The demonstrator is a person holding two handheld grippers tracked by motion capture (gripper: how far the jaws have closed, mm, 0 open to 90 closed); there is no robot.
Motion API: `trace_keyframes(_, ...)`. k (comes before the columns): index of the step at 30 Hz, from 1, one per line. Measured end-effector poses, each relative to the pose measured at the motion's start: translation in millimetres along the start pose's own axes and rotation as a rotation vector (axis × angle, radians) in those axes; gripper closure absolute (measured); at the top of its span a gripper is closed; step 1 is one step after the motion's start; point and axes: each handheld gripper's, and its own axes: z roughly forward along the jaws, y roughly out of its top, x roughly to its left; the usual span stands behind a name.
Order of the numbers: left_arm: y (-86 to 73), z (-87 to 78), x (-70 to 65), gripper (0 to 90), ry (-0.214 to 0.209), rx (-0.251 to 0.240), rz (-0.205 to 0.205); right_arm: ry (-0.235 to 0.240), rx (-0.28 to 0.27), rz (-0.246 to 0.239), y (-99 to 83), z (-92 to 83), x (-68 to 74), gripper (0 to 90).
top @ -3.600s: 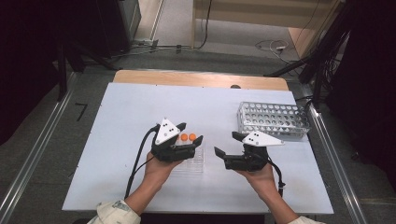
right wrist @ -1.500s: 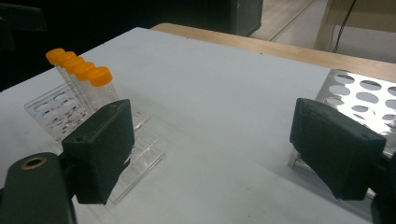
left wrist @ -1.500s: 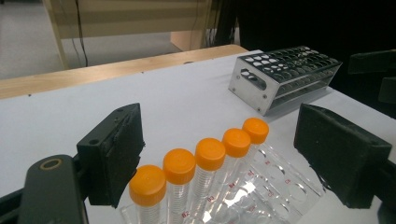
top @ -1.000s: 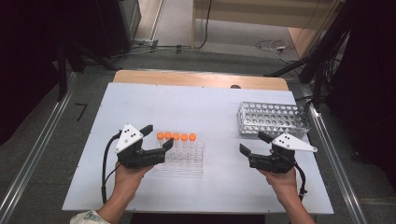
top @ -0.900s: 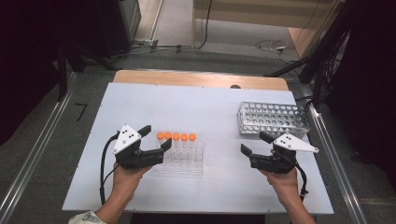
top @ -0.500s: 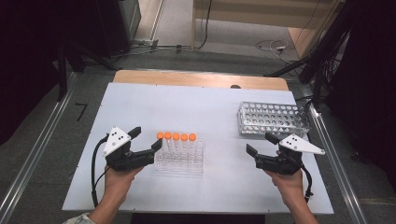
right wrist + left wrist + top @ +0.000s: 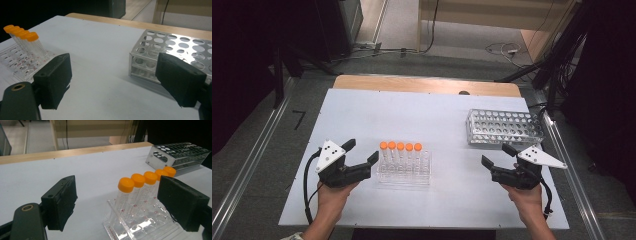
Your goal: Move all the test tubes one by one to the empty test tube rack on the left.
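Several clear tubes with orange caps (image 7: 401, 147) stand in a row at the back of a clear plastic rack (image 7: 404, 176) in the middle of the white table. My left gripper (image 7: 361, 152) hovers just left of that rack, open, nothing between its jaws. In the left gripper view the tubes (image 7: 140, 180) and clear rack (image 7: 140, 227) lie ahead, beyond the open left gripper (image 7: 117, 200). My right gripper (image 7: 497, 156) is open and empty, in front of a metal tube rack (image 7: 504, 127). The right gripper view shows the right gripper (image 7: 117, 80) open, facing the metal rack (image 7: 175, 47).
The white table top (image 7: 412, 115) has a wooden strip (image 7: 422, 85) along its far edge. Metal rails run along both sides on the floor. The metal rack's holes look empty. Bare table lies between the two racks.
The left gripper has slid left, away from the clear rack, and the right gripper has drifted slightly right. Both stay open. The tubes and racks have not moved.
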Motion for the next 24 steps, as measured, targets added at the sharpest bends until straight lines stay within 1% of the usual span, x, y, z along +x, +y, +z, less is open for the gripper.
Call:
trace_keyframes(5,-2.3,-4.5,5.8,16.4,0.015,-0.003,-0.012,-0.014,-0.002,0.007,-2.0,-4.0,-4.2,12.4)
trace_keyframes(8,-4.8,-7.0,9.6,16.5,0.030,0.002,-0.019,-0.024,-0.003,0.010,-3.4,-6.6,-6.7,12.5)
trace_keyframes(14,-9.2,-11.2,14.5,16.5,0.045,0.007,-0.026,-0.040,0.001,0.020,-6.8,-11.0,-11.2,12.4)
trace_keyframes(20,-12.2,-14.7,17.3,16.5,0.062,0.012,-0.017,-0.053,-0.001,0.024,-9.4,-15.2,-15.2,12.4)
trace_keyframes(24,-14.3,-16.1,19.6,16.4,0.071,0.016,-0.022,-0.061,-0.002,0.032,-11.1,-18.7,-18.0,12.4)
